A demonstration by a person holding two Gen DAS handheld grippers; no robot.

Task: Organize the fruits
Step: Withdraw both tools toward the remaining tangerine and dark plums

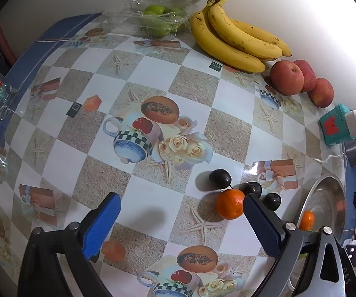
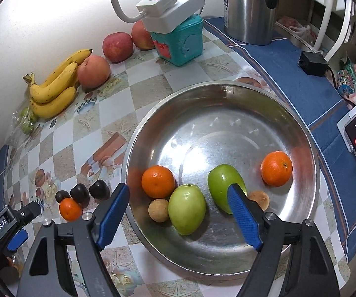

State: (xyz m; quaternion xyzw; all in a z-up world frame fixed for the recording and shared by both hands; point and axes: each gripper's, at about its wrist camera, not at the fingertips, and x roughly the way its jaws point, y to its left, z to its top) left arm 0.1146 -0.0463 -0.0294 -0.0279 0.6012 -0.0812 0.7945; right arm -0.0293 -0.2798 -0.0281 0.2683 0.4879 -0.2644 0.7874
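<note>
Both claws are spread and hold nothing: the left claw (image 1: 181,206) hangs over the table (image 1: 153,69) beside a mandarin (image 1: 229,204), the right claw (image 2: 178,196) over the steel bowl (image 2: 301,133).

Third dark plum (image 1: 272,199) partly behind gripper finger
</note>
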